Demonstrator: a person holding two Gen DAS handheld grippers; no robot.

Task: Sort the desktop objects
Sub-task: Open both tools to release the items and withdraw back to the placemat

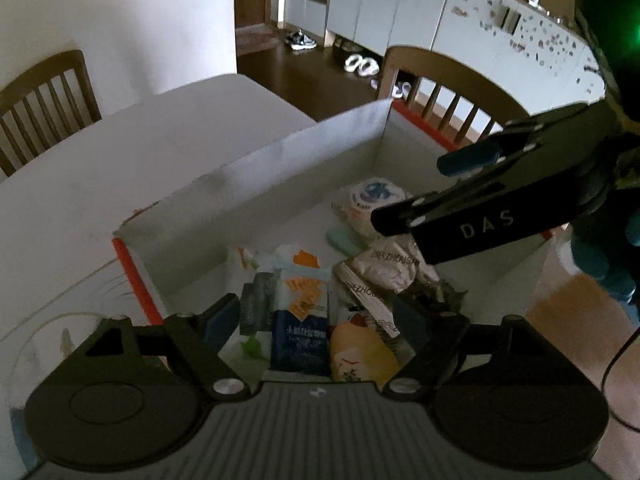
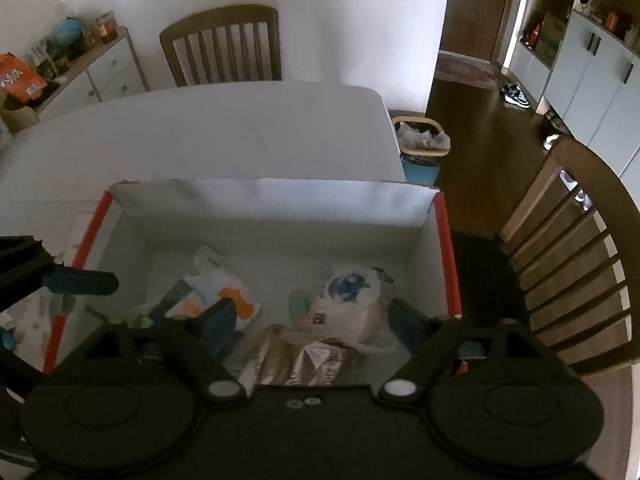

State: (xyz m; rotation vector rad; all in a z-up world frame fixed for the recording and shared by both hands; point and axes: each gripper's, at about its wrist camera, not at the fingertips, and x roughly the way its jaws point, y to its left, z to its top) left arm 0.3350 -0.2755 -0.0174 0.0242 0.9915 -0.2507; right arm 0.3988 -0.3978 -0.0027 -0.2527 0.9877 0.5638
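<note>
A white cardboard box point(image 1: 296, 148) with red edges sits on the white table and holds several packets. In it lie a white and orange packet point(image 1: 300, 284), a blue packet point(image 1: 298, 340), a yellow packet point(image 1: 360, 356), a crinkled silver wrapper point(image 1: 384, 268) and a round white packet with blue print point(image 1: 372, 196). My left gripper point(image 1: 316, 314) hangs open above the near packets, holding nothing. My right gripper point(image 2: 312, 316) is also open and empty, over the silver wrapper point(image 2: 296, 360) inside the box point(image 2: 272, 200). In the left wrist view the right gripper point(image 1: 408, 192) reaches in from the right.
Bare white tabletop point(image 2: 220, 132) stretches beyond the box. Wooden chairs stand at the far side point(image 2: 224, 44) and to the right point(image 2: 572, 260). A lined waste bin point(image 2: 420, 140) stands on the floor past the table corner. A white drawer unit point(image 2: 104, 72) is at the back left.
</note>
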